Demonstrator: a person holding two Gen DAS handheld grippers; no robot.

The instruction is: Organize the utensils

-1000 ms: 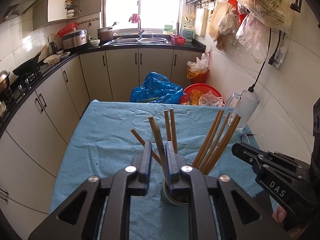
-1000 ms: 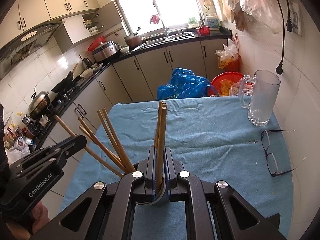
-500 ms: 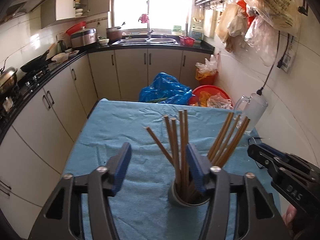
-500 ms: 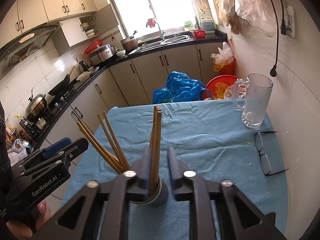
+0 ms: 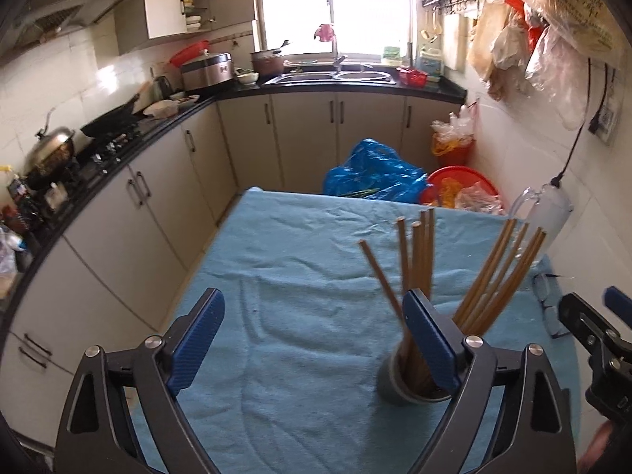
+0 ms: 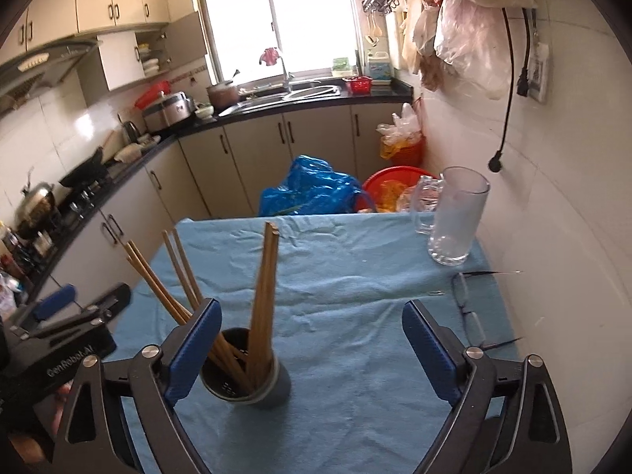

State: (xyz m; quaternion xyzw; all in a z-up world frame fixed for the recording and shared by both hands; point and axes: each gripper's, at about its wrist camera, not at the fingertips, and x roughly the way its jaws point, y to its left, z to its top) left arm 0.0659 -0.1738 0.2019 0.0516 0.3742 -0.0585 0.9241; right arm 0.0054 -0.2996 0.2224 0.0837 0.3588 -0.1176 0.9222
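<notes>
Both grippers gape wide, holding nothing — the left gripper [image 5: 312, 339] and right gripper [image 6: 310, 349] over a rumpled blue towel [image 6: 355, 288]. Ahead of the right gripper's left finger, a grey holder [image 6: 252, 385] of chopsticks [image 6: 262, 296]; ahead-right, a glass mug [image 6: 454, 217] and probably eyeglasses [image 6: 468, 308].

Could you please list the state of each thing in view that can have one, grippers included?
left gripper: open, empty
right gripper: open, empty
chopsticks: standing in the holder, splayed
holder: upright on the blue cloth
glass mug: upright, empty
eyeglasses: unfolded, on the cloth
</notes>
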